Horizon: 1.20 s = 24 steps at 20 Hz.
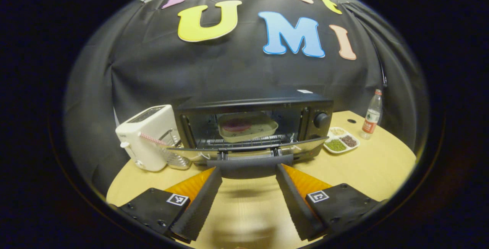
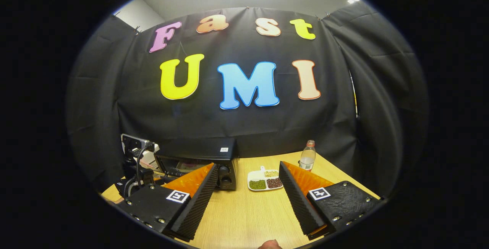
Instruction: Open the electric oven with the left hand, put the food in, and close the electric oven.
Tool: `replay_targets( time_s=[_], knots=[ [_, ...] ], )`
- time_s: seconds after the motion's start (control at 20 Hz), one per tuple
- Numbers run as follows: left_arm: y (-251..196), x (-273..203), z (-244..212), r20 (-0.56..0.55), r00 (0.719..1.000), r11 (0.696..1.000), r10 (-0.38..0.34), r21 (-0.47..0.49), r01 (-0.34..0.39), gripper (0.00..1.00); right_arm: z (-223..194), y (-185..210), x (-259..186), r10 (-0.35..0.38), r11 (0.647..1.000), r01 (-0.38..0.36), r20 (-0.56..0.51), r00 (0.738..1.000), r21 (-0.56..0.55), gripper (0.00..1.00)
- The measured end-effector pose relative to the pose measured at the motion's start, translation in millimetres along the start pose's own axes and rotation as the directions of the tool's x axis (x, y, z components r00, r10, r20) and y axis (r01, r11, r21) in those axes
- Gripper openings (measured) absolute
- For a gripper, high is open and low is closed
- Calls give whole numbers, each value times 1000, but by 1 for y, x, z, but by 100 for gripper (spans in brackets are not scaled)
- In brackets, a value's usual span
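The black electric oven [image 1: 252,104] stands at the back of the wooden table, its door [image 1: 191,152] swung down nearly flat. Inside, on the rack, sits a beige tray [image 1: 247,128] holding a reddish piece of food. My left gripper [image 1: 249,169] is open, its fingertips at either end of the door's grey handle bar [image 1: 250,160], with no visible squeeze on it. The right gripper view shows the oven [image 2: 206,157] from its right side, with the left gripper's body [image 2: 135,165] in front of it. My right gripper [image 2: 247,167] is open and holds nothing above the table.
A white toaster [image 1: 147,142] stands left of the oven. Right of the oven lie a divided white dish of beans [image 1: 341,140] [image 2: 264,180] and a plastic bottle [image 1: 372,115] [image 2: 307,155]. The light wooden table [image 1: 374,165] extends in front.
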State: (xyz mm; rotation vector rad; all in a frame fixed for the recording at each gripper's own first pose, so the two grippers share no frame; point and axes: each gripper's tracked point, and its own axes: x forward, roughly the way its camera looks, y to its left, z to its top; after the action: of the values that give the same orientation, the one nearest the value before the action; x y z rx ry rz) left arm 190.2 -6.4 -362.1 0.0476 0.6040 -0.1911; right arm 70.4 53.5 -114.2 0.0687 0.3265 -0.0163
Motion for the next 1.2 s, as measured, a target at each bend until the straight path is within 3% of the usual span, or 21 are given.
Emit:
replay_targets(
  time_s=[0.25,0.35,0.45,0.5,0.65,0.75,1.1,1.15,1.2],
  knots=[
    [12,12,29,39,999,1000,13,-21,-13,98,0,-5,-2,-16,1000,16,-1,1000,3,98],
    [13,5,48,79,997,999,16,-32,-13,100,5,-8,-6,-14,1000,13,15,1000,2,98],
    [9,-13,68,114,993,999,13,-40,-9,94,15,-7,-9,15,1000,-15,49,999,-4,98],
    [6,-24,80,139,990,999,12,-41,-6,97,18,-11,-11,23,1000,-22,66,998,-9,98],
    [-10,-68,109,205,979,999,17,-36,-9,95,31,-24,-25,45,999,-45,102,994,-4,98],
    [-26,-105,125,243,970,999,27,-45,-17,100,37,-35,-35,65,998,-64,120,991,-16,98],
    [-87,-234,148,352,934,998,61,-53,-45,100,50,-79,-73,110,990,-92,178,978,-108,98],
    [-92,-250,151,366,928,997,70,-54,-54,91,52,-81,-78,126,988,-107,183,975,-111,98],
    [-95,-262,155,377,923,997,77,-59,-59,100,54,-83,-81,140,986,-120,187,972,-113,97]
  ],
)
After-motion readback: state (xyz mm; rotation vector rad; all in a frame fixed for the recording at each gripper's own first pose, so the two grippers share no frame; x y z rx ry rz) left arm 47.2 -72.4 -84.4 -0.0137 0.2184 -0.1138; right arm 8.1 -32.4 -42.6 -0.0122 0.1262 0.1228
